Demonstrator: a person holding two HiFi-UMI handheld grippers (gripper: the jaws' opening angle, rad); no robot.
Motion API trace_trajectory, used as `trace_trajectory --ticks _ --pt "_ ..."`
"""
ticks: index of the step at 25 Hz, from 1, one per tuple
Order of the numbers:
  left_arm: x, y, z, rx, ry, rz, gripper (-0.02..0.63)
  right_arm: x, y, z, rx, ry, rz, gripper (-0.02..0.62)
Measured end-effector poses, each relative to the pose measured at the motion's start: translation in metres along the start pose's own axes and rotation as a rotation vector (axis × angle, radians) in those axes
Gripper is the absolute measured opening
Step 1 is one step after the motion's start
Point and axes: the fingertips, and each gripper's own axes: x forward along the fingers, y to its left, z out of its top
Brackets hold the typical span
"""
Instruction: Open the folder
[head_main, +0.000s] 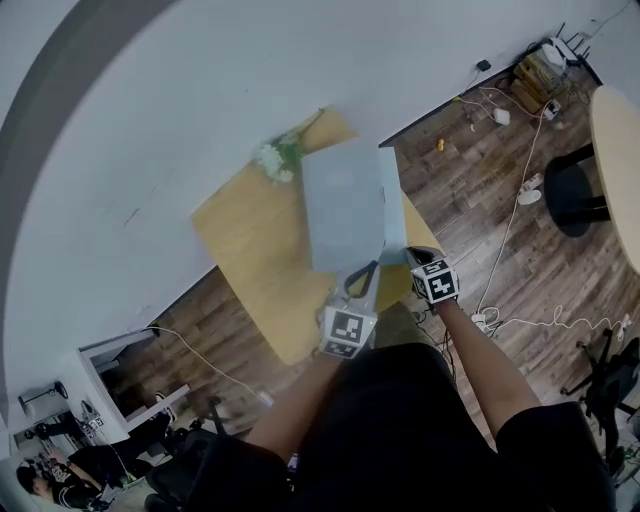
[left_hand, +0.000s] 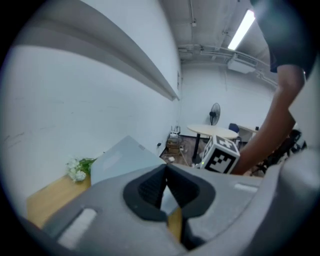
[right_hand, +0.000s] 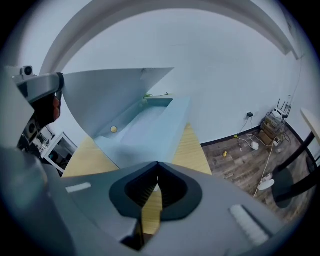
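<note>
Head view, table (head_main: 250, 250): we see a wooden top against the white wall, with a bunch of white flowers (head_main: 272, 160) at its far edge.
Head view, folder (head_main: 345, 205): pale blue-grey, it lies on the table just beside the flowers and reaches the near edge.
Head view, left gripper (head_main: 366, 274): its tips touch the folder's near edge.
Head view, right gripper (head_main: 408, 256): it sits just beside the left one, at the folder's near right corner.
Left gripper view, jaws: we read them as closed, the tips meeting on the cover (left_hand: 122, 157), and a pale sheet shows in the gap behind them.
Left gripper view, cube (left_hand: 221, 157): the right gripper's marker cube shows close by on the right.
Right gripper view, jaws: we read them as closed at the near edge of the folder's lower part (right_hand: 150, 130), with a sliver of pale edge between the tips.
Right gripper view, cover (right_hand: 105, 95): it stands up off the lower part, and the left gripper pinches its corner.
Right gripper view, stud (right_hand: 114, 129): a small round stud sits on the exposed inner face.
</note>
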Motion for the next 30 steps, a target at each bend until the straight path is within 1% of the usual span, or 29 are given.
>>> trace_trajectory --ticks 6,8,9,12,15,18,20,22,26,28,30 --pt "-0.068 0.046 0.015 -0.062 -0.093 0.123 0.002 0.000 0.009 0.001 -0.050 0.035 -0.030 0.002" --pt "-0.088 0.063 0.015 -0.062 -0.127 0.179 0.002 0.000 0.011 0.000 -0.057 0.046 -0.043 0.002" --pt "-0.098 0.072 0.013 -0.075 -0.141 0.212 0.002 0.001 0.013 0.000 -0.056 0.051 -0.049 0.002" --pt "-0.126 0.098 0.006 -0.136 -0.162 0.299 0.002 0.003 0.016 0.002 -0.051 0.059 -0.070 0.002" --pt "-0.151 0.120 -0.004 -0.152 -0.166 0.379 0.002 0.003 0.018 0.002 -0.063 0.067 -0.096 0.002" --pt "-0.174 0.145 -0.020 -0.153 -0.155 0.454 0.002 0.005 0.021 0.002 -0.066 0.075 -0.116 0.000" --pt "-0.188 0.160 -0.034 -0.136 -0.131 0.495 0.002 0.005 0.022 0.001 -0.066 0.087 -0.134 0.000" --pt "-0.201 0.171 -0.047 -0.141 -0.106 0.532 0.002 0.004 0.023 0.001 -0.058 0.111 -0.154 0.000" --pt "-0.221 0.191 -0.080 -0.200 -0.056 0.584 0.002 0.010 0.029 -0.001 -0.011 0.143 -0.169 0.000" --pt "-0.228 0.203 -0.094 -0.229 -0.035 0.610 0.002 0.007 0.034 0.007 -0.015 0.145 -0.196 0.002" --pt "-0.234 0.214 -0.106 -0.274 -0.028 0.633 0.002 0.007 0.043 0.011 -0.036 0.142 -0.205 0.003"
